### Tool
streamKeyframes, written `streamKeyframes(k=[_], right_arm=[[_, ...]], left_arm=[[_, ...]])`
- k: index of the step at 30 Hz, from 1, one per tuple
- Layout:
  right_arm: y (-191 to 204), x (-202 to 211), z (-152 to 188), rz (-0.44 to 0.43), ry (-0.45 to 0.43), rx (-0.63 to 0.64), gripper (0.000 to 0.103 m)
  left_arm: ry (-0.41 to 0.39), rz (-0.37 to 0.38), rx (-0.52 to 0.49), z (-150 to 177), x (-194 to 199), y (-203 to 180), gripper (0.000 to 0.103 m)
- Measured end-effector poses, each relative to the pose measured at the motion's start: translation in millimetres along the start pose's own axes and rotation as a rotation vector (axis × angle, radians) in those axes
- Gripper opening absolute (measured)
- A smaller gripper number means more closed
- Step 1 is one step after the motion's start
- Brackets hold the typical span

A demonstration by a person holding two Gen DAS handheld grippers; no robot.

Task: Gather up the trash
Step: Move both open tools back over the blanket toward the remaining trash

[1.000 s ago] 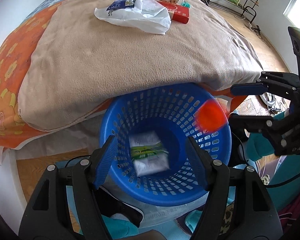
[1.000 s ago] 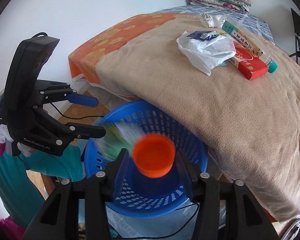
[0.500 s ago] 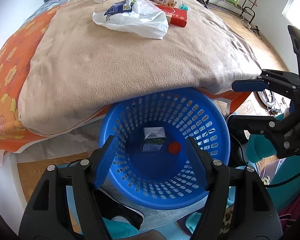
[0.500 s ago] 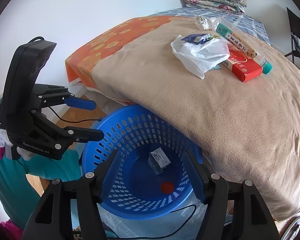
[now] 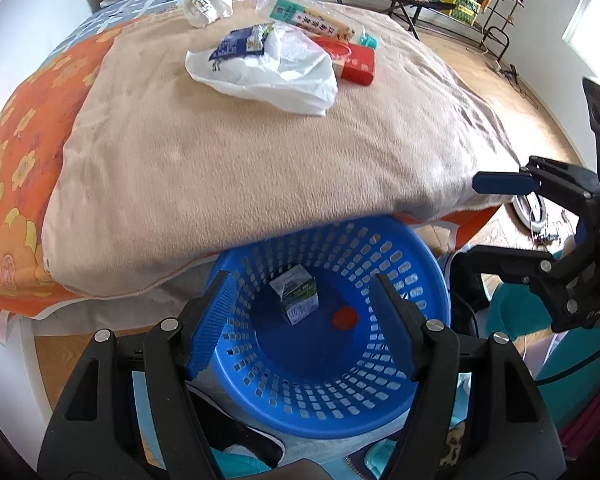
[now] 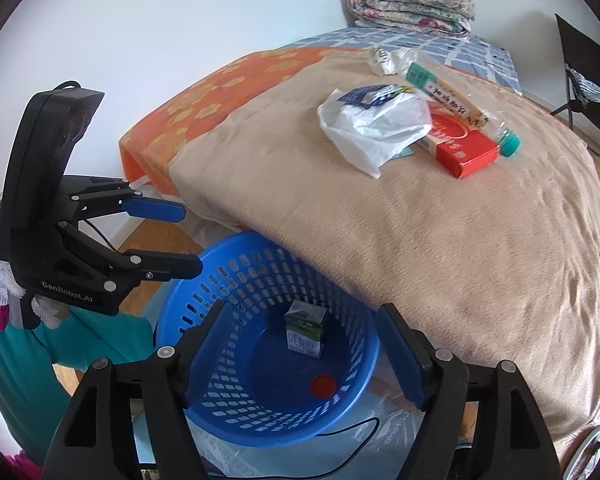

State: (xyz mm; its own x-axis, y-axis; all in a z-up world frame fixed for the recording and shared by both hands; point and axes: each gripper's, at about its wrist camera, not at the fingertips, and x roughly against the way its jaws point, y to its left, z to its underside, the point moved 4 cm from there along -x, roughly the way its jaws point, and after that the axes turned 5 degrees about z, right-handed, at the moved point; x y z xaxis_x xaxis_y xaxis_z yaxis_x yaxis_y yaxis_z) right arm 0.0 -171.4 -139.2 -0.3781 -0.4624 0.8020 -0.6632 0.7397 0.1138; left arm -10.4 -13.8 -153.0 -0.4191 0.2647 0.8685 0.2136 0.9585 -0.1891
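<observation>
Beige blanket point(image 5: 260, 152) overhanging blue basket point(image 5: 380, 380) – both tools empty, left tool point(image 5: 304, 330) agape, right tool point(image 6: 300, 354) opening.

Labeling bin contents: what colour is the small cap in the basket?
Orange-red cap, clearest in the right wrist view.

We found the blue basket point(image 5: 416, 276) open from above on its near side, with only a small carton point(image 6: 306, 330) and an orange cap point(image 6: 323, 385) on its floor. The tan blanket point(image 5: 260, 152) overhung the far rim and blocked entry from there. Blanket between its near edge and the litter cluster, white bag point(image 6: 376, 128) and red box point(image 6: 466, 148), lay bare for a pass.
</observation>
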Motion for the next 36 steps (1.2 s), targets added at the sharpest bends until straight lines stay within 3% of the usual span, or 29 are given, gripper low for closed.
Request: streamKeyframes(k=[2, 13, 26, 36], right_arm=[[-6.0, 3.6, -3.6, 0.011, -0.015, -0.010, 0.085], [-37.5, 18.8, -33.3, 0.049, -0.081, -0.050, 0.087], [-85.0, 23.7, -69.1, 0.066, -0.121, -0.115, 0.088], [-110.8, 17.7, -109.3, 0.103, -0.168, -0.042, 0.090]], left_arm=[[-0.014, -0.003, 0.009, -9.2, 2.4, 2.4, 0.071], [-0.100, -0.008, 0.076, -70.4, 16.5, 16.7, 0.071], [-0.127, -0.019, 0.110, -131.7, 5.4, 24.1, 0.071], [-0.128, -0.028, 0.180, -168.3, -14.5, 49.0, 0.072]])
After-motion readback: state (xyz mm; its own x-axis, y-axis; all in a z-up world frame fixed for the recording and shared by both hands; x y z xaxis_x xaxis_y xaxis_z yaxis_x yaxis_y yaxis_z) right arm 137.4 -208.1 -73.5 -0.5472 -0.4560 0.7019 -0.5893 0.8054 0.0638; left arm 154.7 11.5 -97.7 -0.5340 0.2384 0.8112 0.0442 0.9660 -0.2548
